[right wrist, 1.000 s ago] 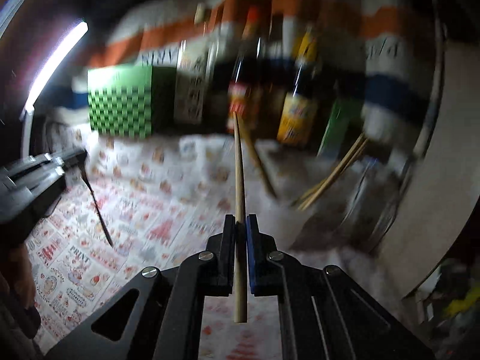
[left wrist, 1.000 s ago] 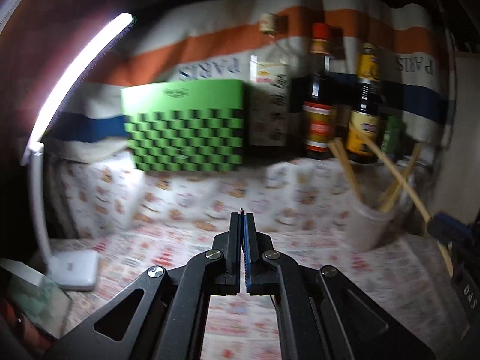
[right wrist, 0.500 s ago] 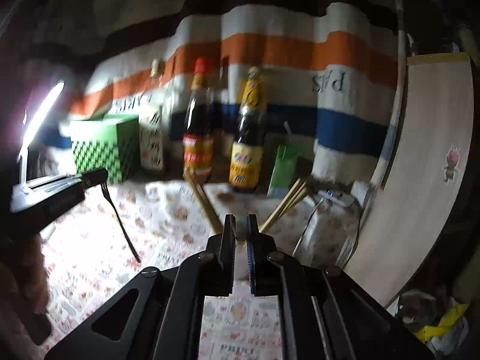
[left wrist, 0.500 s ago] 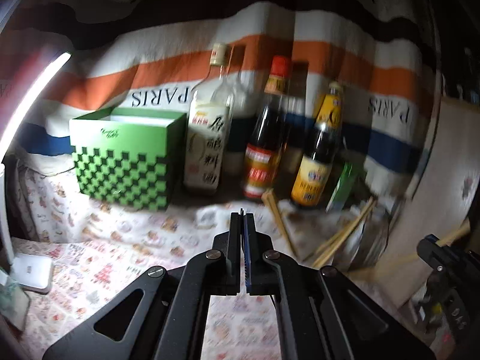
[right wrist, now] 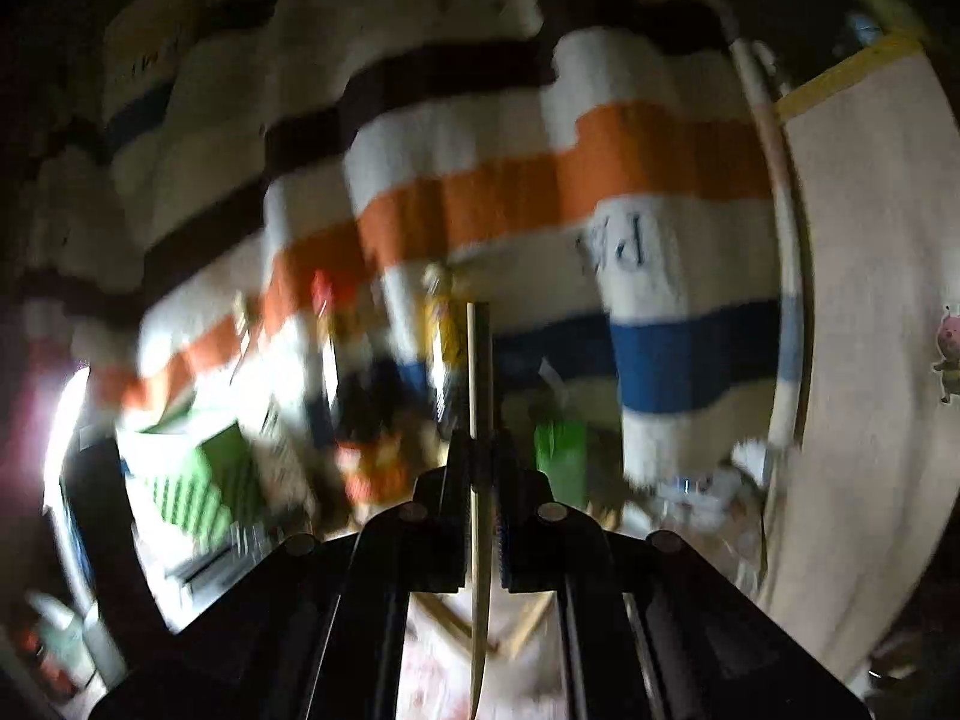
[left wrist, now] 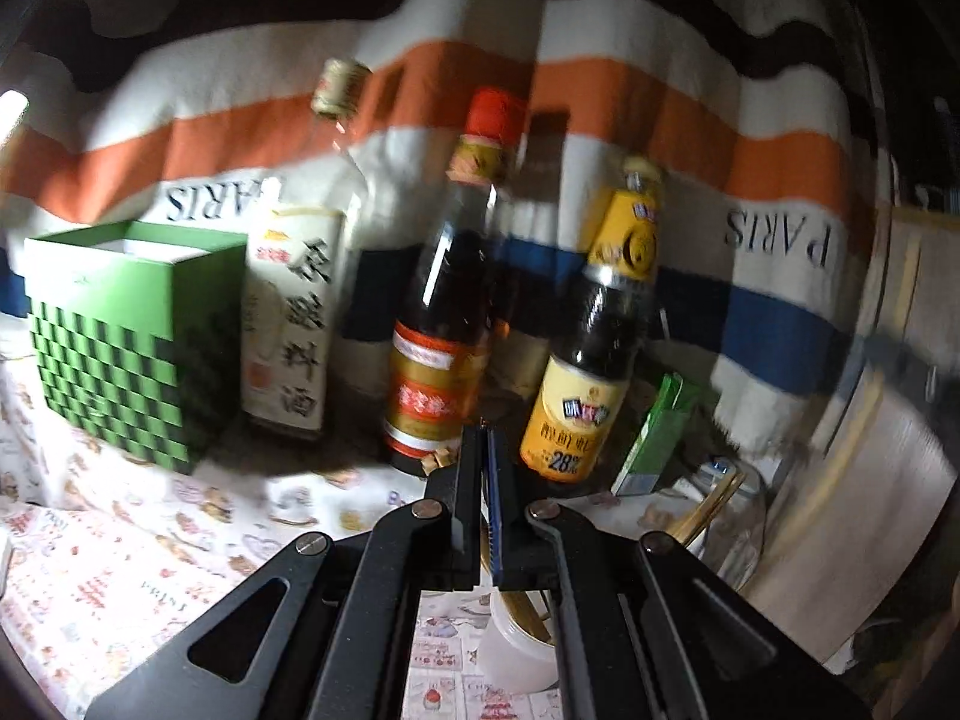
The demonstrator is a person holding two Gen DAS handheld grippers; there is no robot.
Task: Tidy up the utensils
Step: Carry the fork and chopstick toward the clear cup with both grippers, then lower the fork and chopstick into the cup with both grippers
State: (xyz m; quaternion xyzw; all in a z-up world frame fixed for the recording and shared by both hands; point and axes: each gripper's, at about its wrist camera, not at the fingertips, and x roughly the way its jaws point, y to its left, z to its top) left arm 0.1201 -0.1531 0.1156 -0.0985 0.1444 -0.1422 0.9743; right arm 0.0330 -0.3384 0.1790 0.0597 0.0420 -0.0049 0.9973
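My left gripper [left wrist: 485,438] is shut, its jaws pressed together just above a white cup [left wrist: 516,648] that holds wooden chopsticks [left wrist: 523,607]. The dark fork it carried a moment ago does not show in its own view. A glass jar [left wrist: 723,519] with more chopsticks stands to the right of the cup. My right gripper [right wrist: 480,447] is shut on a single wooden chopstick [right wrist: 479,372], which sticks out forward and upward toward the striped cloth. The right wrist view is heavily blurred.
Three bottles stand at the back: a white-labelled one [left wrist: 294,312], a red-capped one [left wrist: 438,324] and a yellow-labelled one [left wrist: 594,354]. A green checkered box [left wrist: 120,354] is at the left, a small green carton [left wrist: 654,438] by the jar, and a pale board [left wrist: 870,480] leans at the right.
The left view has swung right and closer to the bottles, so the cup now lies under its jaws. The right gripper has risen and rolled with the chopstick, blurring its view.
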